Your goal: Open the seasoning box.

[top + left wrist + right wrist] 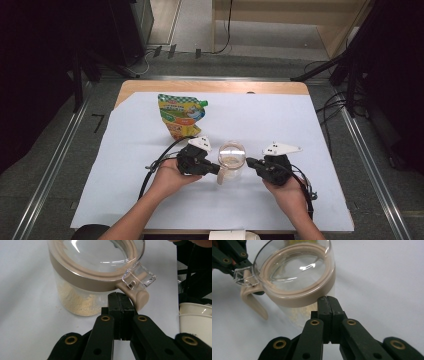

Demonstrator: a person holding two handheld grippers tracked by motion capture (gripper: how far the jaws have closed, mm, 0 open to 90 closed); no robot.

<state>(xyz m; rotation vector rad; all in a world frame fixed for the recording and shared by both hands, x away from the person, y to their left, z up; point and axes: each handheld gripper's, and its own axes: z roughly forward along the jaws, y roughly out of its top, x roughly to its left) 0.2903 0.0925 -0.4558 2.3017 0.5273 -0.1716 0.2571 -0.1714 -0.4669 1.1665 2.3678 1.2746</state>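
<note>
The jar (231, 161) stood in the middle of the table (300, 130), between both grippers. The left gripper (119, 298) was pressed together, empty, under the lid's latch (139, 278). The right gripper (327, 302), also together, steadied the far side. Lifting the latch slowly would work best.

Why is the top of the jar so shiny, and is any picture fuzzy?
In the left gripper view, the room lights leave white streaks on the jar's clear lid; the right gripper view shows the same glare. In the high view, the jar and the pouch look soft and small, and the room's edges are dark.
</note>
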